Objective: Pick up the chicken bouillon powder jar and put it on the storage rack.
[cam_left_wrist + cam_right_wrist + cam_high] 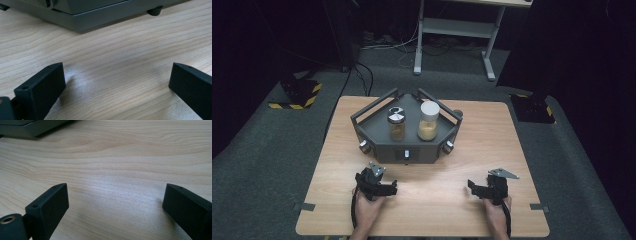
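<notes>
We see our right gripper [115, 202] low over the wooden table [130, 157], jaws wide apart, a grey rack [27, 127] far off.

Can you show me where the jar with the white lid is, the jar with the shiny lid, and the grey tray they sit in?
jar with the white lid [428, 121], high view, on its glass body.
jar with the shiny lid [396, 124], high view, on its glass body.
grey tray [384, 151], high view, on its front wall.

**Cut off and unclear**

In the left gripper view the grey rack [82, 17] runs off the top edge. The jars' [428, 121] contents are too small to identify. The bench's [437, 210] near edge hides both forearms.
</notes>
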A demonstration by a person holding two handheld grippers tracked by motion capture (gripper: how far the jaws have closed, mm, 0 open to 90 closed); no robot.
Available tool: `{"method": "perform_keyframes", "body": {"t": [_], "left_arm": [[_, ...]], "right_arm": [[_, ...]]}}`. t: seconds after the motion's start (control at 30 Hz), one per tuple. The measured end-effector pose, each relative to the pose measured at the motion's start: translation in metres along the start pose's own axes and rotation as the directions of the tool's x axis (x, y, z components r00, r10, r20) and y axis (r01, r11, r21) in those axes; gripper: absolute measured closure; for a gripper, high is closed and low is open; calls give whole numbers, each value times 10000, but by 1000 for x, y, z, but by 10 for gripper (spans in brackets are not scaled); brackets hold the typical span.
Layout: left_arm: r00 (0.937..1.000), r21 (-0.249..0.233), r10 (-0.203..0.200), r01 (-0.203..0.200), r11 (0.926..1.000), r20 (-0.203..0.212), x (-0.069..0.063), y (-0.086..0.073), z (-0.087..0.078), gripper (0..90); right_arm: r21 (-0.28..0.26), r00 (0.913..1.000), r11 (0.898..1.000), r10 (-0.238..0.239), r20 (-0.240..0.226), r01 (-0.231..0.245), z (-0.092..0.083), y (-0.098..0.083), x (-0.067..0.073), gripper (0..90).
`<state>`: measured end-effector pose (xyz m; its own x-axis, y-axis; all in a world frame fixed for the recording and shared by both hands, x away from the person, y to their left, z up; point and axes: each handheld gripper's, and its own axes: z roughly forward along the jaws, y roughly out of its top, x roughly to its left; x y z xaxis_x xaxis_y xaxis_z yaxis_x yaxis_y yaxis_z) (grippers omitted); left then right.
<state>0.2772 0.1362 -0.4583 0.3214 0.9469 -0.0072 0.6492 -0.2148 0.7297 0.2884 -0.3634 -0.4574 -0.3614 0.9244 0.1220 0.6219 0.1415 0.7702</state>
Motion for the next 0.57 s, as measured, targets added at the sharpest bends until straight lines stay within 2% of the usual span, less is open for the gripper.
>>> {"method": "perform_keyframes", "body": {"t": [0.57], "left_arm": [[10000, -4, 1, -1, 10000, 7, 0, 0, 0, 8]], "right_arm": [[21, 10000, 10000, -16, 18, 16, 0, 0, 1, 62]]}}
